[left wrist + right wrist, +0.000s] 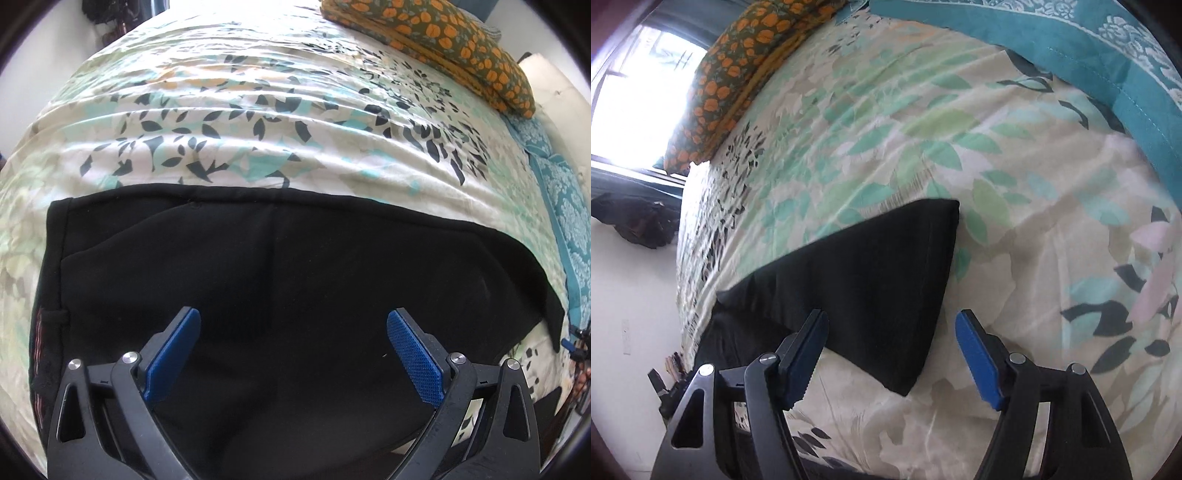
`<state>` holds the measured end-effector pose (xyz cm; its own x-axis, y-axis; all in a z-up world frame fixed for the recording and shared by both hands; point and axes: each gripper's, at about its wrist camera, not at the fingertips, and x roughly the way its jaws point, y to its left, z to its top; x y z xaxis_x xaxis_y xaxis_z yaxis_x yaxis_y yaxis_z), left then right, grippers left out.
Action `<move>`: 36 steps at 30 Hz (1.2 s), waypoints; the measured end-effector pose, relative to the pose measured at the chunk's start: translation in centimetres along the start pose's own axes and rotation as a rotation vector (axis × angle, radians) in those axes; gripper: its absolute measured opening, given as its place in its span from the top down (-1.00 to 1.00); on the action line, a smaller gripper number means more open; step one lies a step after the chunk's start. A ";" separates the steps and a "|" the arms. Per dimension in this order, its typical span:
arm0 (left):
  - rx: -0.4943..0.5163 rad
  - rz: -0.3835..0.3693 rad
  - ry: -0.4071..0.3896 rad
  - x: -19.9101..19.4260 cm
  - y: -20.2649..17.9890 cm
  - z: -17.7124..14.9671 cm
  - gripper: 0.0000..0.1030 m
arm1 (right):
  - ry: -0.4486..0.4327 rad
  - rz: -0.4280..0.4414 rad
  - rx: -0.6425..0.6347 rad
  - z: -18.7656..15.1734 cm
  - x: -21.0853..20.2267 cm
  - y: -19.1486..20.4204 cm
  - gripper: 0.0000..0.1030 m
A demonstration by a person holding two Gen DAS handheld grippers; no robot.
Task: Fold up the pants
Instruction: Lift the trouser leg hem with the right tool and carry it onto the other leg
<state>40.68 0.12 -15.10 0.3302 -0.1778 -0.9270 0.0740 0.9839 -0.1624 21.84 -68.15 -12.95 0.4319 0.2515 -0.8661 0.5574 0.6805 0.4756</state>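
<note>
On the floral bedspread (229, 122), black pants (280, 266) lie flat beneath both spread, empty grippers: left gripper (293, 332), right gripper (890, 332). The 12 o'clock edge should be pinched squarely before folding.

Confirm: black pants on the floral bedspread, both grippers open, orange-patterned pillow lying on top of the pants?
Not quite. The orange-patterned pillow lies at the far end of the floral bedspread, clear of the black pants, as the left wrist view shows. The left gripper and right gripper are open.

daylight — bright | window (639, 96) blown out | fisheye edges warped, dark | right view soft
</note>
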 end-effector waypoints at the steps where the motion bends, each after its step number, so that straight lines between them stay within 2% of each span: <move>1: 0.007 0.007 -0.003 0.0 0.1 -0.3 -0.97 | 0.014 0.005 0.003 -0.6 0.1 0.1 -0.40; 4: 0.029 0.026 0.005 0.3 -0.1 -0.9 -0.97 | 0.024 0.037 0.042 -1.9 1.3 -0.5 -0.37; 5: 0.030 0.027 0.012 0.4 -0.2 -1.0 -0.97 | 0.030 0.047 0.041 -2.1 1.8 -0.6 0.13; 6: 0.029 0.024 0.013 0.3 -0.4 -1.0 -0.97 | 0.035 0.031 0.036 -2.4 2.2 -0.6 0.89; 7: 0.028 0.019 0.009 0.1 -0.6 -1.0 -0.97 | 0.019 0.028 0.032 -2.5 2.3 -0.5 0.88; 9: 0.025 0.012 -0.002 -0.7 -0.8 -0.8 -0.97 | -0.034 0.090 0.020 -2.8 1.0 0.2 0.90; 14: -0.003 -0.021 -0.014 -1.6 -0.9 0.5 -0.97 | -0.180 0.236 -0.088 -3.7 -6.8 4.3 0.90; 18: -0.067 -0.111 0.018 -0.7 -1.7 1.6 -0.97 | -0.246 0.306 -0.164 -5.5 -12.5 6.9 0.90; 22: -0.107 -0.174 0.058 0.6 -3.5 2.9 -0.97 | -0.266 0.331 -0.194 -7.5 -15.3 7.4 0.90; 28: -0.215 -0.245 0.081 2.4 -4.9 5.4 -0.97 | -0.280 0.354 -0.181 -10.8 -17.8 5.2 0.90; 32: -0.263 -0.248 0.115 3.9 -5.1 6.4 -0.97 | -0.300 0.379 -0.175 -12.7 -19.3 3.8 0.90; 36: -0.269 -0.236 0.140 4.7 -5.2 6.4 -0.94 | -0.301 0.394 -0.207 -14.6 -20.4 3.4 0.91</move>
<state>47.86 -5.88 -16.43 0.2004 -0.4145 -0.8877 -0.1232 0.8882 -0.4426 4.58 -60.92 4.04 0.7814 0.3274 -0.5313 0.1739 0.7034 0.6892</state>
